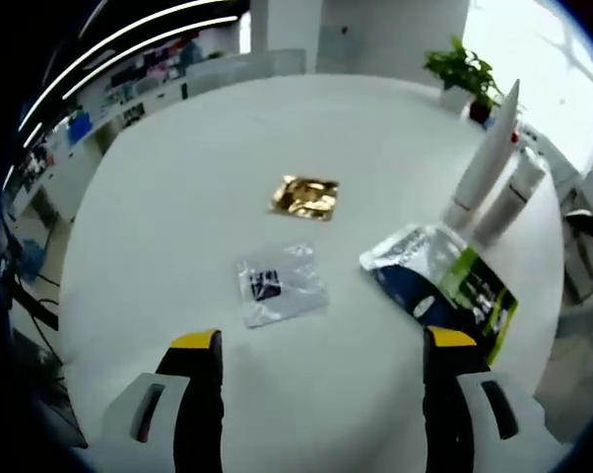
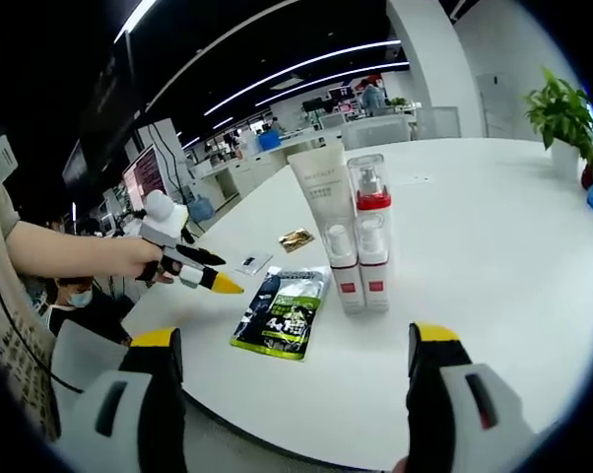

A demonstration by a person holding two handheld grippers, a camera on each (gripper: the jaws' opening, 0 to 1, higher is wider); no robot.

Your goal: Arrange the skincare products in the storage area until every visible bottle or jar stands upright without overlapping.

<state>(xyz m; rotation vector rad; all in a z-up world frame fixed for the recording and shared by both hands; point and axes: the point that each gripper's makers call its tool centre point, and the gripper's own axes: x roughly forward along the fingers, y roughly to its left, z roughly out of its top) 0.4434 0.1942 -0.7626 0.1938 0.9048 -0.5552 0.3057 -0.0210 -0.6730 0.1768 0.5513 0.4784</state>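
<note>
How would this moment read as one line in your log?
left tongs: open, empty | right tongs: open, empty | tube and pump bottle: upright, side by side | green sachet: flat

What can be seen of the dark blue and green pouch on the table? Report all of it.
The pouch is a flat, glossy foil-like sachet, dark blue with a lime-green panel, white printing and a silvery upper end. It lies flat on the white table, near its edge, just beside the two standing skincare containers; whether it touches them cannot be told. Its print is too small to read. Nothing holds it: the left gripper hovers close to it with its yellow-tipped jaws apart from it.
</note>
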